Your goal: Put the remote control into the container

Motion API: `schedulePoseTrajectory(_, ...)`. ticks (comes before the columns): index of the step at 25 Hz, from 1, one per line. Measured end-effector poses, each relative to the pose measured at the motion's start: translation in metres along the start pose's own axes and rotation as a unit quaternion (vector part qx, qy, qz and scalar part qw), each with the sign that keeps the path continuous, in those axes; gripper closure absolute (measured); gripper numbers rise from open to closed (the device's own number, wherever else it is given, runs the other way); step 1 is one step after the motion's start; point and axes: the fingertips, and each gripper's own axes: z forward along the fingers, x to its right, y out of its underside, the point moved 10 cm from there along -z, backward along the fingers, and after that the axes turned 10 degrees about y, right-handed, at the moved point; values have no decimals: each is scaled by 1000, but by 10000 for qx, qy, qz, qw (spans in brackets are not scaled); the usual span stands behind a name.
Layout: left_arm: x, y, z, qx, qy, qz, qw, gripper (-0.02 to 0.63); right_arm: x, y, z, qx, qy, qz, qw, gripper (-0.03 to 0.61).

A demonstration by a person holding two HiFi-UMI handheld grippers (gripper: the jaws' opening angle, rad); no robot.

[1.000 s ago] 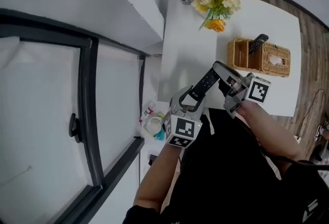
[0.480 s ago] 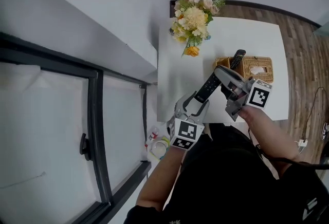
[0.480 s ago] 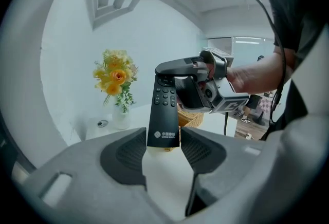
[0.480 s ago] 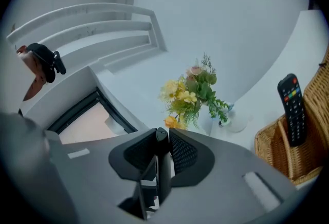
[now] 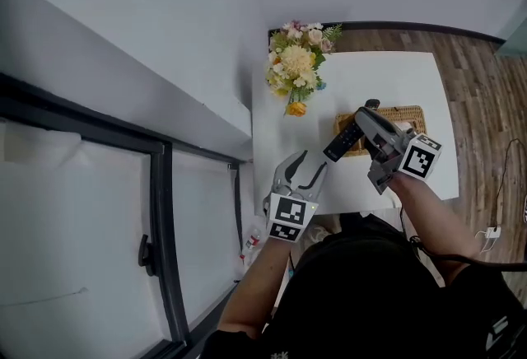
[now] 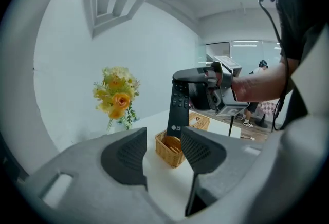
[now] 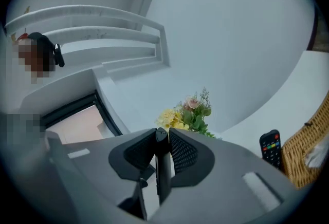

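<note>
The right gripper (image 5: 366,117) pinches the remote (image 5: 344,140) above the basket (image 5: 405,112), 1 o'clock of the empty, spread left gripper (image 5: 301,171); lowering remains.

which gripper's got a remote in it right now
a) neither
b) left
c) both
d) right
d: the right gripper has its fingers shut on the black remote, while the left gripper has its fingers apart and grips nothing.
</note>
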Motion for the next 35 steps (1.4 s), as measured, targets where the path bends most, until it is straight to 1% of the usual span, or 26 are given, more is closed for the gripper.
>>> schedulePoseTrajectory(5, -12, -24, -2, 340, -203, 82, 9992, 403, 4, -12, -5, 118, 241, -435, 9987, 505)
schedulePoseTrajectory(8, -19, -32, 3, 435, -323, 120, 9985, 402, 6, -20, -4, 147, 357, -695, 9968, 505)
schedulePoseTrajectory(11, -25, -38, 8, 515, -368, 90, 9980, 403, 7, -25, -1, 177, 427, -1001, 9939, 505)
schedulePoseTrajectory(14, -29, -43, 11, 687, -457, 69, 9966, 403, 9, -26, 1, 205, 494, -1356, 9893, 504)
schedulePoseTrajectory(18, -35, -52, 14, 899, -625, 191, 9938, 518, 14, -27, 4, 146, 589, -1656, 9843, 503)
schedulePoseTrajectory(19, -36, -54, 15, 925, -647, 204, 9934, 536, 16, -27, 6, 120, 610, -1732, 9829, 503)
schedulePoseTrajectory(25, -47, -53, 28, 870, -765, 90, 9932, 540, 33, -24, 12, -30, 794, -2113, 9742, 503)
schedulePoseTrajectory(28, -53, -52, 32, 884, -832, 32, 9926, 563, 46, -19, 16, -134, 889, -2056, 9745, 503)
schedulePoseTrajectory(31, -59, -53, 36, 909, -910, 17, 9917, 611, 58, -13, 22, -269, 920, -1993, 9752, 503)
schedulePoseTrajectory(35, -63, -51, 42, 918, -964, -7, 9911, 612, 70, -3, 28, -428, 920, -2153, 9713, 503)
